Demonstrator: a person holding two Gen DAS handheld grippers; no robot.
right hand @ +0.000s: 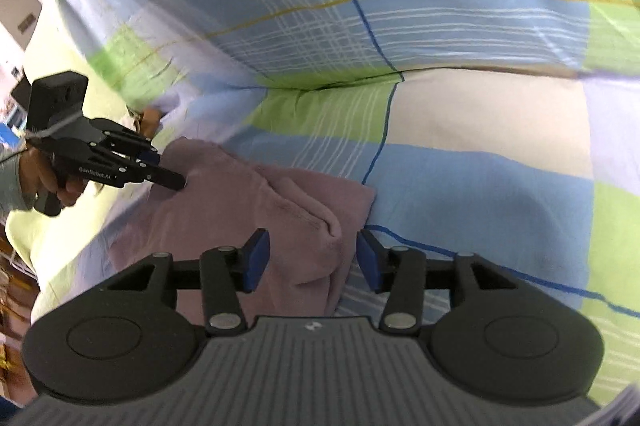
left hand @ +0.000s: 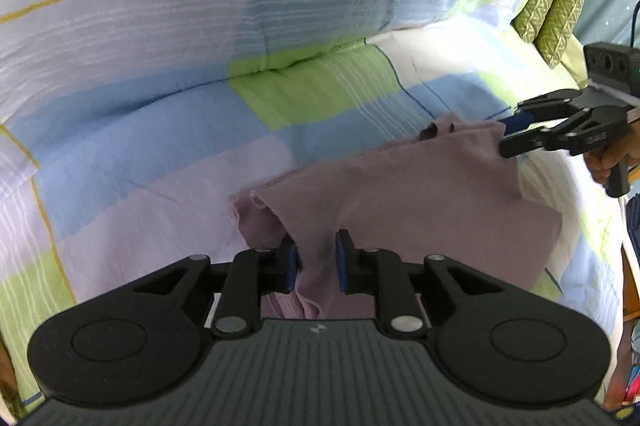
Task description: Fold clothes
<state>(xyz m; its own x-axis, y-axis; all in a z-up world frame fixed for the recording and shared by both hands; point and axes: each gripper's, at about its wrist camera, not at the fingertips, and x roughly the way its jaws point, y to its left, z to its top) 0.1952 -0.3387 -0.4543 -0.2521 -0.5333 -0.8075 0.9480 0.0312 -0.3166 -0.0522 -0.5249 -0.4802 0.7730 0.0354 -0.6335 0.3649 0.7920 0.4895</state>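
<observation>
- Lying on a checked bedspread (left hand: 168, 130) of blue, green, lilac and white, the mauve garment (left hand: 392, 194) sits in the near middle of the bed, bunched and partly doubled over.
- The left gripper (left hand: 316, 262) has its blue pads (left hand: 292, 262) a little apart with a pinch of the garment's near edge hanging between them; whether they truly clamp it I cannot tell.
- The right gripper (right hand: 312, 258) has its tongs wide apart, straddling a rolled fold at the garment's right edge without pressing it.
- In the left wrist view that right gripper (left hand: 505, 135) meets the garment's far right corner.
- Far of the garment the bedspread lies flat up to a fold where it rises; open cloth also spreads left and right of it.
- Two green patterned cushions (left hand: 552, 14) stand at the far right edge.
- In the right wrist view the left gripper (right hand: 176, 175) carries white lettering, seemingly "GenRobot.AI", though it is small.
</observation>
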